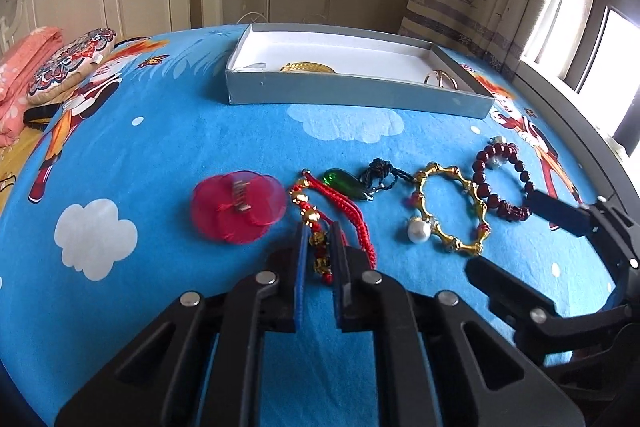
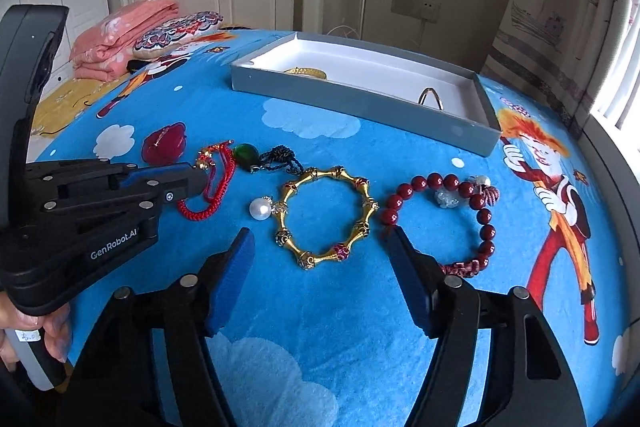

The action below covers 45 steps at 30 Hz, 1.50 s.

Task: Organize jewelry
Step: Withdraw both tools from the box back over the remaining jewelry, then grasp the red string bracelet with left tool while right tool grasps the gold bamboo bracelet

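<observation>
Jewelry lies in a row on the blue cartoon bedsheet. My left gripper [image 1: 320, 247] is shut on the red cord bracelet [image 1: 354, 213] with gold beads; the right wrist view shows its tips on that bracelet [image 2: 218, 183]. My right gripper [image 2: 320, 233] is open, low over the gold bamboo bangle [image 2: 326, 174] and its pearl [image 2: 260, 207]. A dark red bead bracelet [image 2: 440, 181] lies just right of its right finger. A green pendant on black cord [image 1: 340, 181] and a pink flower clip [image 1: 238, 205] lie nearby. The grey box [image 1: 352, 91] behind holds a gold piece [image 1: 306, 67] and rings [image 1: 440, 78].
A folded pink blanket [image 2: 120, 35] and a patterned cushion [image 2: 176, 31] sit at the far left by the white headboard. Curtain and window run along the right, where the bed edge falls away. A hand [image 2: 52, 331] holds the left gripper's handle.
</observation>
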{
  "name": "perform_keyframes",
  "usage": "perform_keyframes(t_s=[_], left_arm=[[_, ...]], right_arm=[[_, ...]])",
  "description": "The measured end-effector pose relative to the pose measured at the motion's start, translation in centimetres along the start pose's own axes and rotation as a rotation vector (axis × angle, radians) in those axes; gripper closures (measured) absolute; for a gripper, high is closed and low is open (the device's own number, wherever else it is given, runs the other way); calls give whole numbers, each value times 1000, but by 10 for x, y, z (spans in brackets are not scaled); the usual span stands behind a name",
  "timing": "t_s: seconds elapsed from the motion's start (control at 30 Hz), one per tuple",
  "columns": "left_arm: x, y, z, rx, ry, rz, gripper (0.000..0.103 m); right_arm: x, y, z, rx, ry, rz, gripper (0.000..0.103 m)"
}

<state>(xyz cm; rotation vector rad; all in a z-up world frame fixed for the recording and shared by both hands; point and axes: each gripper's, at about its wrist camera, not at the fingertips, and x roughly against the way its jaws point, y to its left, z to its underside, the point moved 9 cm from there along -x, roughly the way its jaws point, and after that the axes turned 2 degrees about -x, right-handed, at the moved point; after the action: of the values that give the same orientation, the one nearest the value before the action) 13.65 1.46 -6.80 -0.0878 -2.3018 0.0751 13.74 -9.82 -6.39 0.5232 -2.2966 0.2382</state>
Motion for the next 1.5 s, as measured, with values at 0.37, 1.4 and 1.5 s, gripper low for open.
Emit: perform_keyframes(t_s=[0.37,1.4,1.5], left_arm=[[2,4,2,25,-8,14,93],[2,5,2,33,-8,19,93],[2,5,2,34,-8,20,93]], right_arm=[[-13,14,0,59,46,-34,59],[-12,22,0,127,34,-1,68],[-10,23,0,150,22,18,81]])
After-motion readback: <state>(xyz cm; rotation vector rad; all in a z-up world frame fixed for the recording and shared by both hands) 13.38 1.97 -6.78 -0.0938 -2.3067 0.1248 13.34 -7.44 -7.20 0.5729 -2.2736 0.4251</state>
